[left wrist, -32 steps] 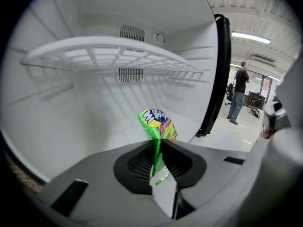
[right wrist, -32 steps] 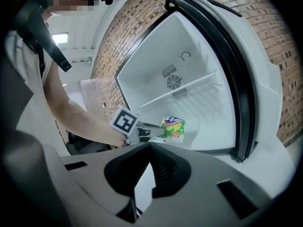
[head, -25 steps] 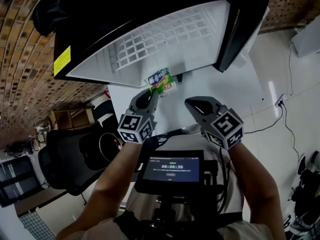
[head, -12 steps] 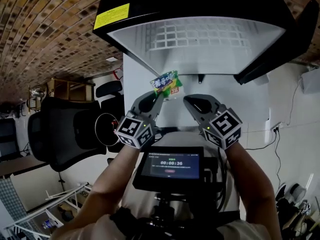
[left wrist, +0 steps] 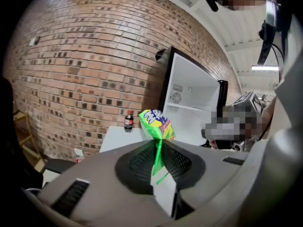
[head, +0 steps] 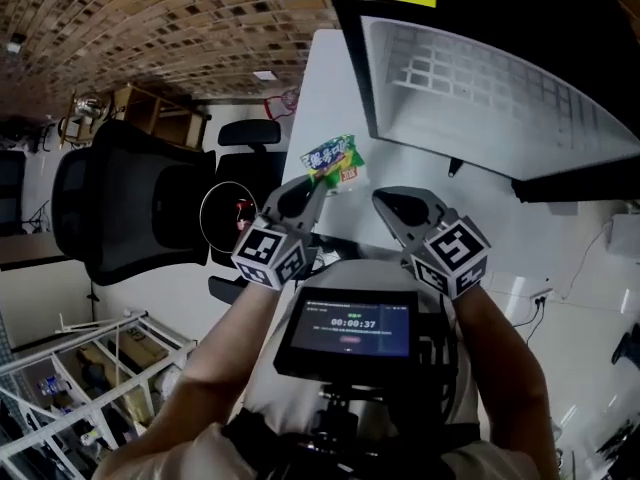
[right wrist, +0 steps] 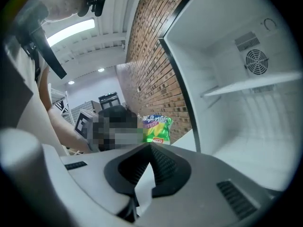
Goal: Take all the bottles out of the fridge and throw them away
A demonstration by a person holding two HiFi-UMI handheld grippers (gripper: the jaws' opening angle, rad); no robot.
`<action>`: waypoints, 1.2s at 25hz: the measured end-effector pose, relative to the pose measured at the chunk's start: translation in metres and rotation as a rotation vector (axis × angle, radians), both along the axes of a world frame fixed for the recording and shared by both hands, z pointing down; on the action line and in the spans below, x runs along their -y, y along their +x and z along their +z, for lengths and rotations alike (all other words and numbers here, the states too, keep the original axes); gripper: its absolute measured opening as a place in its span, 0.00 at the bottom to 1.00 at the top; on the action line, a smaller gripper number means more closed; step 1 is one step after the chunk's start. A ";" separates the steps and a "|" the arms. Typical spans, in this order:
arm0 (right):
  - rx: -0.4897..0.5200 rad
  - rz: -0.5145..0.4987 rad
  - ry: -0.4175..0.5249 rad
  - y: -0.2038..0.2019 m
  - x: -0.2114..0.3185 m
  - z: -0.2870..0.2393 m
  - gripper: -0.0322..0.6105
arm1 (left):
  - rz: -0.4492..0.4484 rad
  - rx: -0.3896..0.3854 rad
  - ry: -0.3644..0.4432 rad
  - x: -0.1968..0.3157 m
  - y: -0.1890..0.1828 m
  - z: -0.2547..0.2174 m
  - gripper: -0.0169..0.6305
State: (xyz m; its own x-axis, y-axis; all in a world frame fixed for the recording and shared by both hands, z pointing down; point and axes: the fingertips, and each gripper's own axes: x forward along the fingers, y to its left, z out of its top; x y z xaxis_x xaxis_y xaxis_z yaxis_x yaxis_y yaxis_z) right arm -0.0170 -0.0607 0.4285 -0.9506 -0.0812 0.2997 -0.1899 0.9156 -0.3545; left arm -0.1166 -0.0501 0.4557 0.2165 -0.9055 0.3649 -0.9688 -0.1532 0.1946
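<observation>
Closest in, a small screen (head: 350, 325) sits at the person's chest, with both forearms reaching out past it. The left tool (head: 314, 184) has its jaws pressed together on the crimped edge of a green snack packet (head: 332, 161). The left gripper view shows the pads pinching the foil, with the rest of the packet standing up beyond the tips. The right tool (head: 388, 206), just beside the left one, has its jaws closed against each other with nothing between them, and its tip meets in a clean point in the right gripper view.

Beyond the left tool lies a white desk (left wrist: 113, 137). One dark bottle (left wrist: 128, 121) with a red label stands upright at the desk's far edge, in front of the brick wall (left wrist: 85, 70) and left of the fridge (left wrist: 191, 103).

The fridge is open and its white interior shows a fan grille and one shelf; I see no bottle in the part that shows. A black office chair (head: 130, 203) stands well off to the left.
</observation>
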 end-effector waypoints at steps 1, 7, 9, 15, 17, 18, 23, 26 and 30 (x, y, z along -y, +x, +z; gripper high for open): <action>-0.004 -0.019 -0.004 -0.009 -0.004 0.000 0.06 | -0.028 -0.003 -0.007 -0.007 -0.012 0.002 0.09; -0.034 -0.173 -0.019 -0.067 -0.036 0.011 0.06 | -0.246 -0.024 -0.049 -0.065 -0.084 0.022 0.09; -0.040 -0.210 -0.017 -0.087 -0.046 0.013 0.06 | -0.305 -0.028 -0.067 -0.085 -0.107 0.031 0.09; -0.043 -0.324 -0.011 -0.153 -0.083 0.012 0.06 | -0.426 -0.030 -0.110 -0.146 -0.161 0.053 0.09; -0.044 -0.354 -0.013 -0.170 -0.094 0.013 0.06 | -0.463 -0.037 -0.121 -0.162 -0.177 0.061 0.09; -0.048 -0.370 -0.015 -0.177 -0.100 0.014 0.06 | -0.484 -0.044 -0.126 -0.169 -0.183 0.065 0.09; -0.075 -0.425 -0.012 -0.207 -0.118 0.020 0.06 | -0.553 -0.068 -0.156 -0.195 -0.214 0.083 0.09; -0.087 -0.444 -0.013 -0.221 -0.127 0.023 0.06 | -0.586 -0.075 -0.182 -0.210 -0.230 0.095 0.09; -0.105 -0.456 -0.013 -0.231 -0.134 0.026 0.06 | -0.647 -0.100 -0.245 -0.230 -0.245 0.120 0.09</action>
